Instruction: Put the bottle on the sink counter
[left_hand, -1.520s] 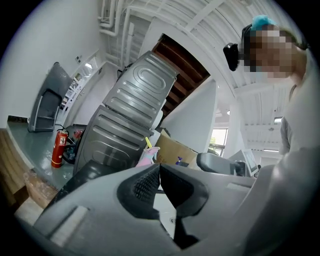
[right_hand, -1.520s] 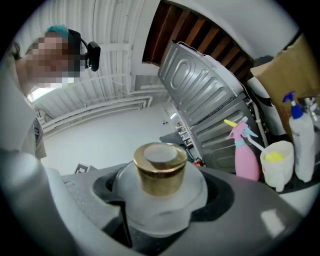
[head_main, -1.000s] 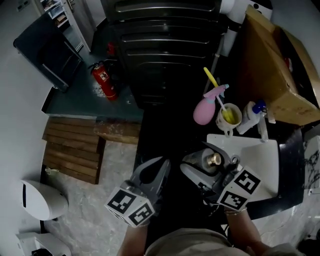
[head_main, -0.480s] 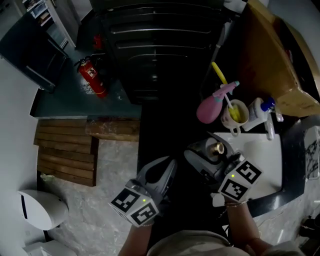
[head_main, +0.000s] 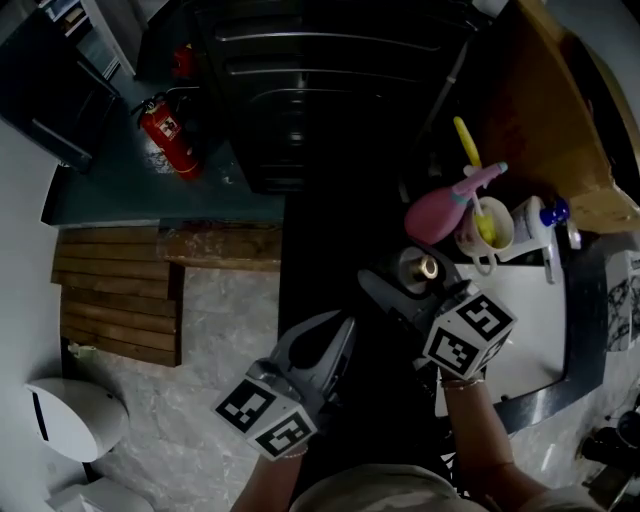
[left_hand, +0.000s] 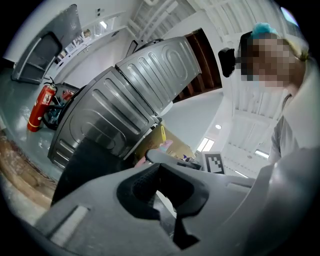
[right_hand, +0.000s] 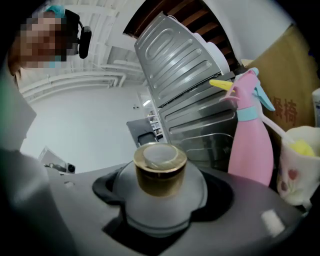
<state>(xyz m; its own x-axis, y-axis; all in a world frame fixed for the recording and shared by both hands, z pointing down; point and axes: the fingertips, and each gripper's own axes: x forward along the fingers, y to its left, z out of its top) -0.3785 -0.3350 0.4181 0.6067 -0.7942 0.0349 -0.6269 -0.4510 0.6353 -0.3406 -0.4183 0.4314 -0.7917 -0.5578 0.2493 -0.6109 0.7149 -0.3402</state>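
My right gripper (head_main: 413, 284) is shut on a frosted bottle (right_hand: 162, 200) with a gold cap (head_main: 428, 268). It holds the bottle upright over the dark surface just left of the white sink counter (head_main: 520, 310). The bottle's round body fills the jaws in the right gripper view, cap on top (right_hand: 160, 168). My left gripper (head_main: 320, 350) hangs lower left of it, jaws close together with nothing between them; its own view shows the grey jaws (left_hand: 165, 192) nearly touching.
A pink spray bottle (head_main: 445, 212), a mug with a yellow brush (head_main: 484, 228) and a white spray bottle (head_main: 535, 232) stand at the counter's far end. A cardboard box (head_main: 560, 120) is behind them. A steel appliance (head_main: 300, 90) and a red fire extinguisher (head_main: 160, 128) lie ahead.
My right gripper has carried the bottle forward, closer to the pink spray bottle and mug. The left gripper has stayed about where it was.
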